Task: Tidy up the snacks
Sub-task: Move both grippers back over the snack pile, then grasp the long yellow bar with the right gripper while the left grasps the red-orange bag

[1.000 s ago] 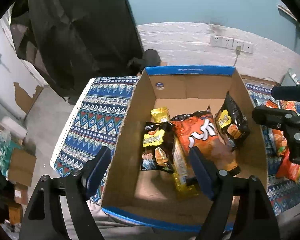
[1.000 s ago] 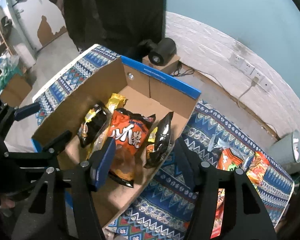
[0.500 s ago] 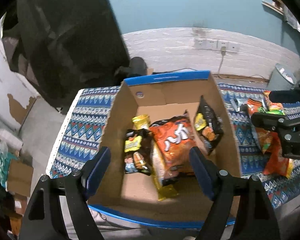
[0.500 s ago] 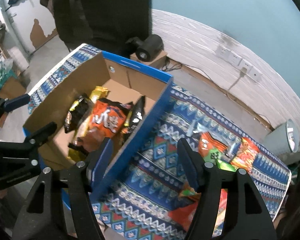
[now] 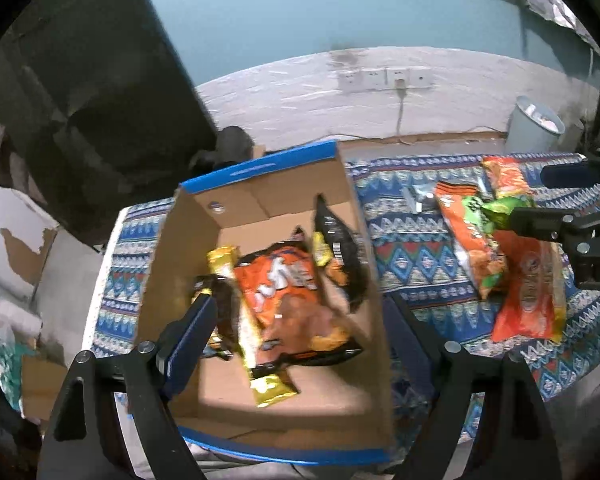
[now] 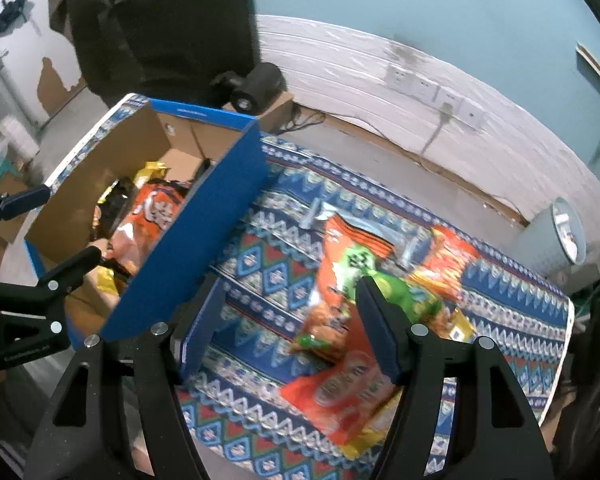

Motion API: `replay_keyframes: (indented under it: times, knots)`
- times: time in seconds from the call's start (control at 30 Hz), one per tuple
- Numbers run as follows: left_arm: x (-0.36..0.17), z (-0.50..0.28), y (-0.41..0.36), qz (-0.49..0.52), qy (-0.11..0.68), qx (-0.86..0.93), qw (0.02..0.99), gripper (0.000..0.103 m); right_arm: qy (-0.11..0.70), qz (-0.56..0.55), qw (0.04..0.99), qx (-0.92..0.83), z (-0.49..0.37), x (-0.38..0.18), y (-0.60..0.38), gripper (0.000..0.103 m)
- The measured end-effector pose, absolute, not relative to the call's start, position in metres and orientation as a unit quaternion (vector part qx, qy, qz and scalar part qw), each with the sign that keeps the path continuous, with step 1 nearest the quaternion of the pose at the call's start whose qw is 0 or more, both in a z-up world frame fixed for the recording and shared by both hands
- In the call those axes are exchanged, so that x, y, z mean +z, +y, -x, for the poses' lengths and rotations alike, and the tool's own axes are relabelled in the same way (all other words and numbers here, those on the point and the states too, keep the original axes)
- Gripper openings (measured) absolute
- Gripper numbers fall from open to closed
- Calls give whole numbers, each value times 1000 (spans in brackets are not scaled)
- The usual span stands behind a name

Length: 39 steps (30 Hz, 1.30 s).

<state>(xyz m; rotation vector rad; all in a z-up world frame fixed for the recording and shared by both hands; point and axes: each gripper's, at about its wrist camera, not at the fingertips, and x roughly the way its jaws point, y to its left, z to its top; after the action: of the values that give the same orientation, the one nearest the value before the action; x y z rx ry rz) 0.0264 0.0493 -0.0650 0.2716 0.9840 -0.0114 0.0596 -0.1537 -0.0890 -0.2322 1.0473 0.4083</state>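
Observation:
A cardboard box with blue rims (image 5: 260, 168) (image 6: 220, 196) stands on the patterned cloth and holds several snack bags, among them an orange bag (image 5: 284, 288) (image 6: 152, 216), a black bag (image 5: 336, 240) and a yellow stick pack (image 5: 256, 352). My left gripper (image 5: 296, 332) is open and empty above the box's near end. My right gripper (image 6: 290, 316) is open and empty above loose snacks on the cloth: an orange-and-green bag (image 6: 340, 268) (image 5: 468, 236), a green pack (image 6: 400, 292) and a big orange bag (image 6: 348, 392) (image 5: 528, 292).
The patterned cloth (image 6: 268, 268) (image 5: 404, 248) covers the table. A pale bin (image 5: 536, 124) (image 6: 560, 236) stands on the floor at the right. A dark round device on a small carton (image 6: 260, 88) sits behind the box. Wall sockets (image 5: 384, 78) are on the white wall.
Both grippers have swung right. The right gripper has moved from above the box to above the loose snacks on the cloth. Both stay open and empty.

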Motion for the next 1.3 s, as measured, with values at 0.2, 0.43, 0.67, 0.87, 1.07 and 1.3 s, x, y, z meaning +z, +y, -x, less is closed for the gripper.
replay_keyframes:
  times: [0.2,0.43,0.67,0.87,1.07,1.3]
  knots:
    - [-78,-34,18,-133,492,-27,860,86,501,92,844,168,-58,-93,-194,72]
    - [-91,-34,-20,-150,505,-56,848,86,517,64,844,130,-59,-105,-244,72]
    - [-104,-36,-54,-174,510,-78,839,86,542,54,833,100,-56,-130,-282,72]
    - [-119,-41,-78,-188,520,-95,828,86,569,43,818,78,-57,-162,-303,72]
    - [-135,-44,-94,-193,533,-109,817,86,591,34,802,77,-60,-189,-309,72]
    - [-151,-44,-107,-206,540,-119,807,86,614,29,784,91,-61,-215,-301,72]
